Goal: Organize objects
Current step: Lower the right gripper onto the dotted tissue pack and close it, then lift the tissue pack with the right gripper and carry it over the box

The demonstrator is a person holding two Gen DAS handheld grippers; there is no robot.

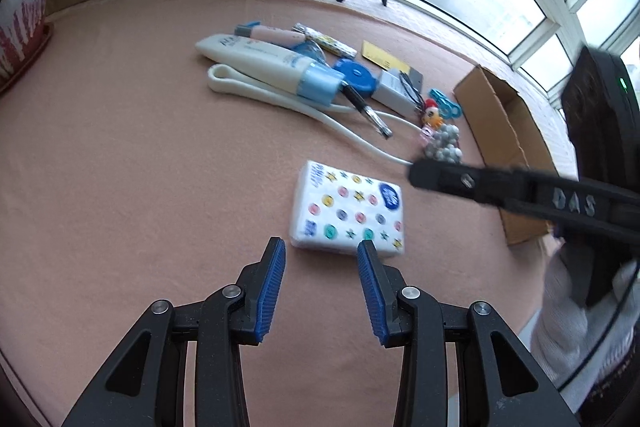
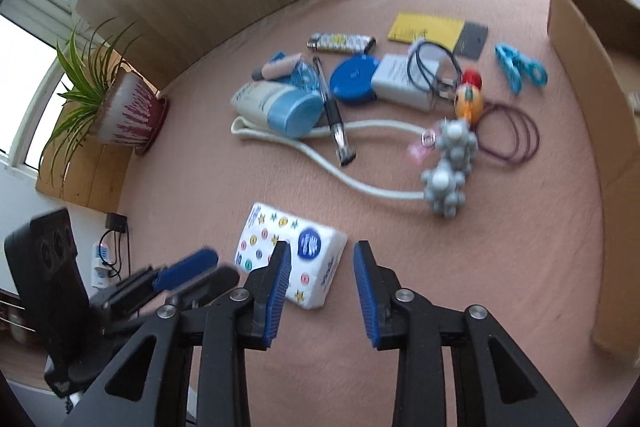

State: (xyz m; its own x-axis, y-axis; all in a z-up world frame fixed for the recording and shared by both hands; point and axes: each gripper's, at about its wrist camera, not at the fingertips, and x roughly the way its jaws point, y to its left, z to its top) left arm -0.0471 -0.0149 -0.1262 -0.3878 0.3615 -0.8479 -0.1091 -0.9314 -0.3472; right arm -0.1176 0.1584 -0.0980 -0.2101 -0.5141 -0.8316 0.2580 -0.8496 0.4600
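Both claws empty, sorting barely begun as far as I can judge.

My left gripper [image 1: 321, 251] and right gripper [image 2: 321, 255] hang part-open with nothing between the pads, just short of the tissue pack [image 1: 349, 210] lying alone on the pink cloth [image 1: 140, 147]. Beyond it the tube [image 2: 276, 105], pen [image 2: 334, 111], cord [image 2: 360, 183] and beads [image 2: 450, 167] lie heaped; the cardboard box [image 2: 588, 75] waits alongside, its inside hidden from me.
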